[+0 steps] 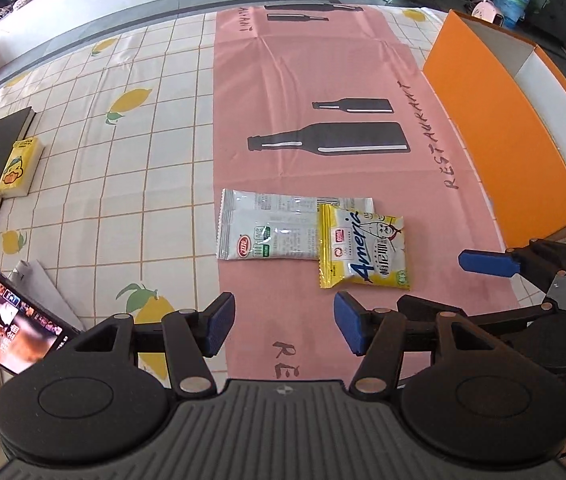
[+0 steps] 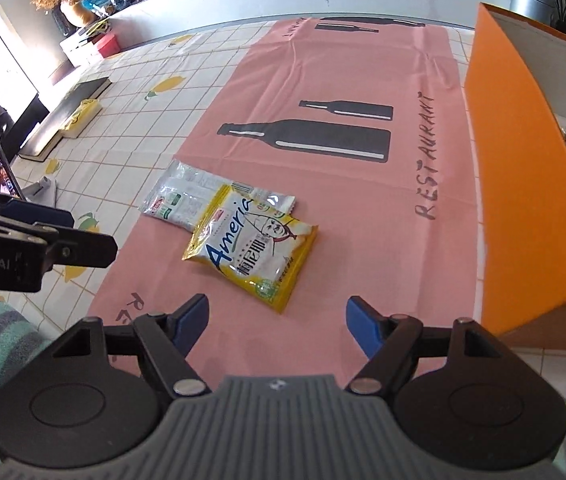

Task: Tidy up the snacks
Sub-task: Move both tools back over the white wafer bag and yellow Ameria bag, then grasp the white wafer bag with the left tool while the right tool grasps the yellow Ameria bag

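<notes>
yellow packet (image 2: 253, 250): glossy plastic film | white packet (image 1: 267, 226): shiny foil-like plastic | pink runner (image 1: 315, 80): matt creased cloth | orange box (image 1: 495, 120): smooth card

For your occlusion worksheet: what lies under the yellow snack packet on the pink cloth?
The yellow packet overlaps one end of the white packet, which rests on the pink cloth. The covered end of the white packet and its print there cannot be seen.

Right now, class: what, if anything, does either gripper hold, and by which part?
Nothing. Left gripper and right gripper are both open and empty above the yellow snack packet.
</notes>
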Demonstrator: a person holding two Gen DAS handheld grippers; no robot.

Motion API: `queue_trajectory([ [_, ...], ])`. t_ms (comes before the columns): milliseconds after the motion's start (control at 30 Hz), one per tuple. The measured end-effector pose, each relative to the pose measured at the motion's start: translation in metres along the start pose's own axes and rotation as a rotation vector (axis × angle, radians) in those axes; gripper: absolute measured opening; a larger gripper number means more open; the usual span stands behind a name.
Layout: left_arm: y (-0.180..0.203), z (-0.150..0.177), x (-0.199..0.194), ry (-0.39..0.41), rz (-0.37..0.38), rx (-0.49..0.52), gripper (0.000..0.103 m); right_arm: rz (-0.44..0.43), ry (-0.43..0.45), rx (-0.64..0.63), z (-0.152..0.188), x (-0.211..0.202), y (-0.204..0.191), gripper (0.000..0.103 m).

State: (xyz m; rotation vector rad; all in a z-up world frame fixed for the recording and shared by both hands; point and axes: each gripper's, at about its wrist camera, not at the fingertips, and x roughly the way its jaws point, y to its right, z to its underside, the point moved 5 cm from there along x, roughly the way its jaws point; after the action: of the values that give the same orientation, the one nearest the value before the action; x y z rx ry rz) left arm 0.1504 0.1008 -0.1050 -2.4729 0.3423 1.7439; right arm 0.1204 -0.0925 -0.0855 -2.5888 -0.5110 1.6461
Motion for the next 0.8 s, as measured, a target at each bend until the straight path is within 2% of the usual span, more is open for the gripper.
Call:
queue_trajectory([
  [200, -0.01, -0.013, 0.026, -0.022, -0.003, 0.07, 0.069, -0.018, -0.021, -0.059, -0.013, 0.023, -0.006, 0.073],
  [333, -0.018, -0.016, 0.048, -0.038, 0.021, 0.073, 0.069, -0.012, -0.041, -0.062, -0.015, 0.034, -0.006, 0.073],
  [533, -0.033, -0.015, 0.066, -0.004, 0.068, -0.008, 0.069, -0.008, -0.021, 0.015, -0.02, 0.042, 0.003, 0.071],
  [600, -0.034, -0.015, 0.069, 0.0, 0.091, -0.026, 0.069, 0.0, -0.009, 0.045, -0.023, 0.042, 0.007, 0.066],
  [667, -0.031, -0.015, 0.071, 0.005, 0.111, -0.03, 0.069, 0.007, -0.001, 0.079, -0.026, 0.043, 0.01, 0.061],
  [800, -0.019, -0.014, 0.069, 0.022, 0.159, -0.017, 0.066, 0.01, -0.002, 0.154, -0.028, 0.041, 0.017, 0.058],
])
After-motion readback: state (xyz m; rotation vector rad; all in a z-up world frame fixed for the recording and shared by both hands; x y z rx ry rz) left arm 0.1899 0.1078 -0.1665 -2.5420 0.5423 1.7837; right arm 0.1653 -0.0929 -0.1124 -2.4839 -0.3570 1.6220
